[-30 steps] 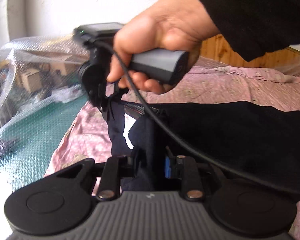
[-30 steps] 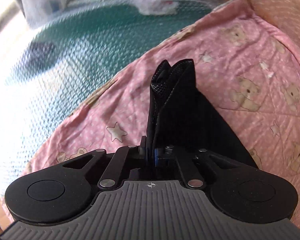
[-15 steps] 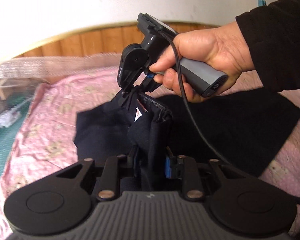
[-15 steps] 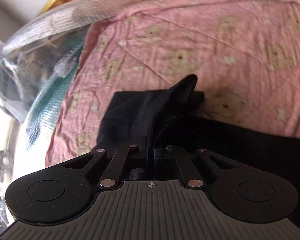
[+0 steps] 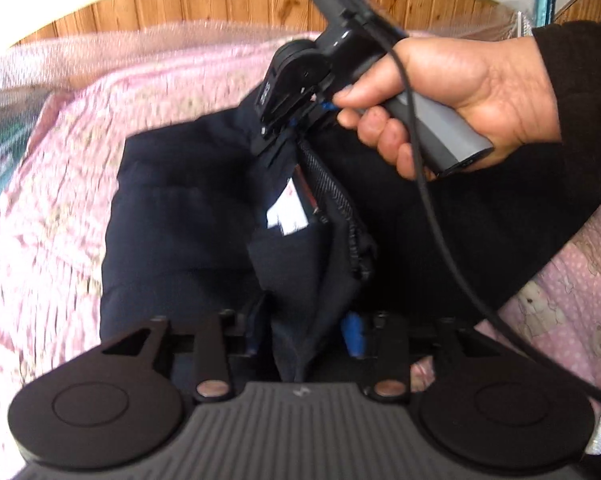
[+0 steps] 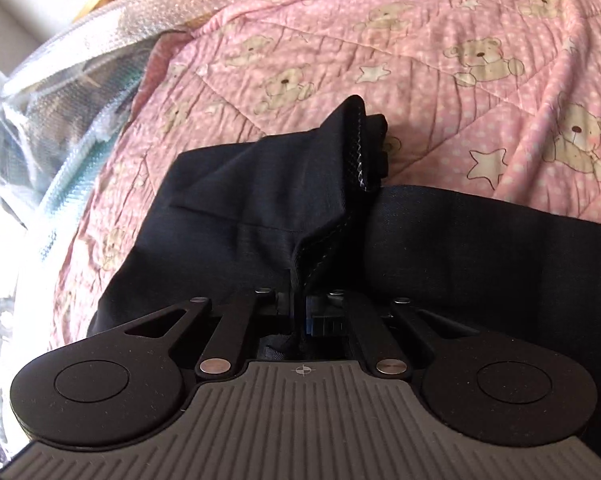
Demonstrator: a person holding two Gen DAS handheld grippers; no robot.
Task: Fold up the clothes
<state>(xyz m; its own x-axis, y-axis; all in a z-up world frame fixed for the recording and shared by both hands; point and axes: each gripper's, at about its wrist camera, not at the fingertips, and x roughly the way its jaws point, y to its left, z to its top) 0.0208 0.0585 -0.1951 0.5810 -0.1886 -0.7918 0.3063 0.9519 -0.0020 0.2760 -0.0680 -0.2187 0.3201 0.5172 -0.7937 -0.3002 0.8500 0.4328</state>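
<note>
A dark navy garment (image 5: 180,220) lies on a pink teddy-bear quilt (image 5: 60,200), with a white label (image 5: 288,212) showing inside its raised edge. My left gripper (image 5: 304,328) has a fold of that cloth hanging between its jaws, which are opening; the blue pad (image 5: 352,332) stands off the fabric. Further along the same edge, my right gripper (image 5: 276,140) is held by a hand (image 5: 460,92) in a black sleeve. In the right wrist view the right gripper (image 6: 300,312) is shut on the stitched hem of the garment (image 6: 260,200), low over the quilt (image 6: 460,80).
A wooden headboard (image 5: 220,4) runs along the far side of the bed. Bubble wrap over stored goods (image 6: 60,92) borders the quilt on the left. The right gripper's black cable (image 5: 432,220) hangs across the garment.
Both grippers have carried the held edge away from the green mat side and lowered it over the garment on the quilt. The left jaws have spread apart; the right stays clamped.
</note>
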